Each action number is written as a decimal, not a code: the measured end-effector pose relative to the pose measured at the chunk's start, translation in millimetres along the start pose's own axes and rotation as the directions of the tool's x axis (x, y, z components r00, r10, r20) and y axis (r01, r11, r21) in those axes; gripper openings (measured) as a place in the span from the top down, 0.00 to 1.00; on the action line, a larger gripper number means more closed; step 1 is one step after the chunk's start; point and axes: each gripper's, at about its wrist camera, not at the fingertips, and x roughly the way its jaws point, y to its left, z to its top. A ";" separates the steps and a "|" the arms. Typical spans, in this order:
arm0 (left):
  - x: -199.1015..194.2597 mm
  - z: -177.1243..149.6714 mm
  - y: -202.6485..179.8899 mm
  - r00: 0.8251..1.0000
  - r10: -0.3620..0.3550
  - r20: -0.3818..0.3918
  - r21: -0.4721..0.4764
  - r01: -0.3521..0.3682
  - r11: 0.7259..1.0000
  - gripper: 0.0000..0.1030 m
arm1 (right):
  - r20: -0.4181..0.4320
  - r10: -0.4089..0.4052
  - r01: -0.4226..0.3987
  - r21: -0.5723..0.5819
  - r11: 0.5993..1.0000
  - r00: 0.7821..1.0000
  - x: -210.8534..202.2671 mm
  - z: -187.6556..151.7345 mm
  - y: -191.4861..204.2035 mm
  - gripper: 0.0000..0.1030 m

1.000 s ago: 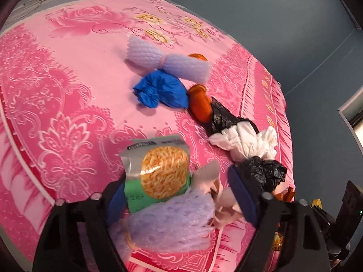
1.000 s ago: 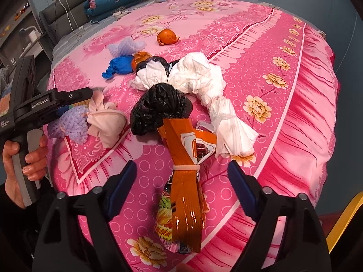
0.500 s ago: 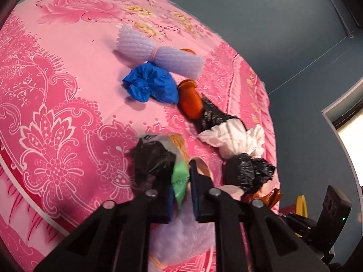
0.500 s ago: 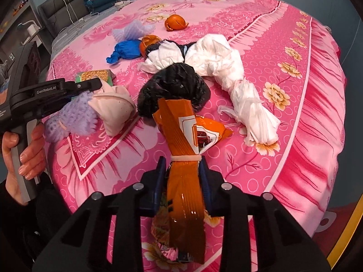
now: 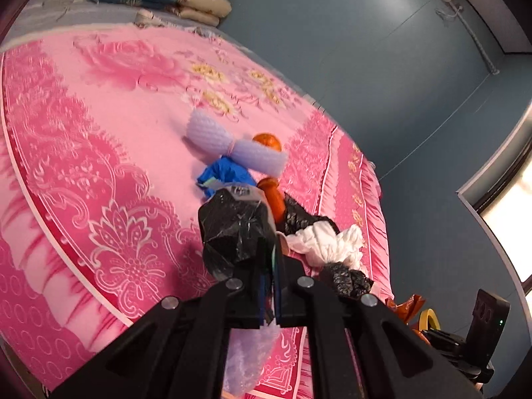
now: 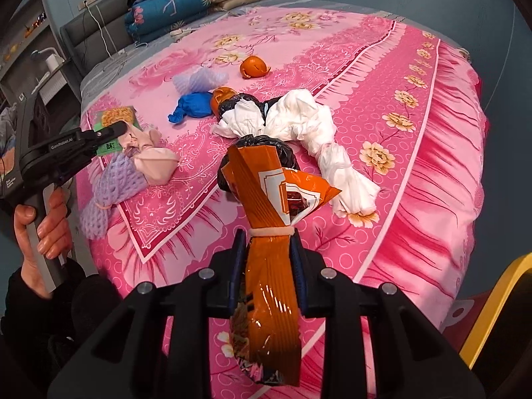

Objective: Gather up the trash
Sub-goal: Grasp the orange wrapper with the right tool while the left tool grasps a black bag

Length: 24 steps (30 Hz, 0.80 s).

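Orange crinkly plastic is what the right gripper (image 6: 267, 266) has pinched: a snack wrapper (image 6: 272, 226) bunched and tied with a rubber band, jaws closed on the twisted part just below the band, the printed end fanning out above. It looks feather-light and slick, so I'd say the squeeze near the band is the smart spot; grab the loose foil end and it'd probably slide out. The left gripper (image 5: 271, 286) is clamped nearly flat on the edge of a noodle packet (image 5: 246, 196), which shows its black crinkled back from that wrist view and the green and yellow print from the other. Thin and floppy, so an edge pinch should hold fine. Right beside it at the near corner of the pink floral bedspread (image 6: 415, 173) sit a lilac foam net (image 6: 113, 183) and a knotted peach bag (image 6: 156, 163). Further in, a black bag (image 6: 262, 141) touches knotted white plastic bags (image 6: 299, 123), all soft and squashy, best taken at the knots. Beyond those lie a blue bag (image 6: 193, 106), another lilac net (image 6: 199, 79) and orange peel (image 6: 253, 66), with folded quilts (image 6: 173, 6) at the head of the bed.
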 end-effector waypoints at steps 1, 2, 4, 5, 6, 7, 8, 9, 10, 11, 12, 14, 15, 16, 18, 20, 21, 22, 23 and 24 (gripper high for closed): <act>-4.2 -1.1 -3.0 1.000 0.013 0.014 0.019 -0.013 1.000 0.97 | 0.002 -0.001 0.001 -0.001 1.000 1.000 -2.0 -1.2 -0.1 0.76; -8.2 -1.2 -6.1 0.999 0.020 0.027 0.035 -0.021 0.999 0.97 | 0.005 -0.003 0.003 -0.007 1.000 1.000 -5.1 -2.2 0.8 0.76; -14.2 -1.7 -7.9 0.999 0.005 0.032 0.038 -0.006 0.999 0.97 | 0.009 -0.002 0.002 -0.011 1.000 1.000 -9.7 -3.9 1.7 0.76; -17.2 -1.2 -10.0 0.999 0.003 0.036 0.045 -0.004 0.999 0.97 | 0.014 0.000 0.000 -0.014 1.000 1.000 -13.0 -4.8 2.9 0.76; -18.8 -0.9 -13.0 0.999 0.009 0.037 0.063 -0.011 0.998 0.97 | 0.018 0.000 0.000 -0.018 1.000 1.000 -15.6 -5.4 4.3 0.76; -20.5 -1.5 -14.8 0.999 0.017 0.038 0.080 -0.020 0.997 0.97 | 0.021 -0.002 0.002 -0.021 1.000 1.000 -17.0 -5.9 5.0 0.76; -21.2 -1.4 -16.6 0.999 0.035 0.037 0.099 -0.039 0.994 0.97 | 0.023 -0.004 0.004 -0.024 1.000 1.000 -18.6 -6.4 5.9 0.76; -22.6 -0.9 -17.3 0.998 0.059 0.034 0.116 -0.062 0.991 0.97 | 0.023 -0.005 0.005 -0.028 1.000 1.000 -19.7 -7.3 6.6 0.76; -24.2 -1.3 -15.7 0.997 0.069 0.033 0.118 -0.072 0.990 0.97 | 0.022 -0.005 0.005 -0.030 1.000 1.000 -20.7 -8.4 7.5 0.76; -25.2 -1.0 -12.8 0.997 0.070 0.034 0.111 -0.073 0.991 0.97 | 0.021 -0.005 0.005 -0.032 0.999 1.000 -21.2 -9.2 8.2 0.76; -26.3 0.7 -8.2 0.998 0.064 0.028 0.099 -0.067 0.993 0.96 | 0.019 -0.003 0.003 -0.034 0.999 1.000 -21.6 -9.7 9.3 0.76; -26.1 3.8 0.3 0.996 0.085 0.019 0.093 -0.086 0.992 0.96 | 0.018 -0.001 0.001 -0.041 0.999 1.000 -22.6 -11.1 12.2 0.76; -26.3 2.3 3.7 0.995 0.098 0.020 0.093 -0.100 0.991 0.96 | 0.017 0.001 0.000 -0.044 0.999 1.000 -22.6 -11.2 13.3 0.76; -25.6 2.1 7.1 0.994 0.110 0.017 0.091 -0.112 0.990 0.96 | 0.016 0.003 -0.003 -0.047 0.999 1.000 -22.8 -11.3 15.0 0.76; -24.8 2.8 11.9 0.992 0.129 0.016 0.084 -0.130 0.988 0.96 | 0.019 0.007 -0.006 -0.057 0.998 1.000 -23.4 -11.3 19.1 0.76; -24.5 3.4 12.1 0.984 0.175 0.029 0.097 -0.177 0.979 0.97 | 0.021 0.008 -0.007 -0.064 0.998 1.000 -24.0 -11.0 21.5 0.76; -26.0 3.7 12.3 0.982 0.184 0.042 0.100 -0.187 0.977 0.97 | 0.020 0.009 -0.007 -0.067 0.998 1.000 -24.4 -10.9 23.1 0.76; -28.4 4.6 12.5 0.980 0.188 0.058 0.096 -0.193 0.976 0.97 | 0.020 0.008 -0.007 -0.068 0.998 1.000 -24.4 -10.8 23.5 0.76; -30.1 5.2 12.1 0.980 0.187 0.066 0.094 -0.193 0.977 0.97 | 0.020 0.009 -0.008 -0.070 0.998 1.000 -24.6 -10.6 24.0 0.76; -34.2 7.0 11.1 0.979 0.184 0.084 0.089 -0.191 0.978 0.97 | 0.020 0.010 -0.008 -0.071 0.997 1.000 -24.4 -10.2 23.8 0.76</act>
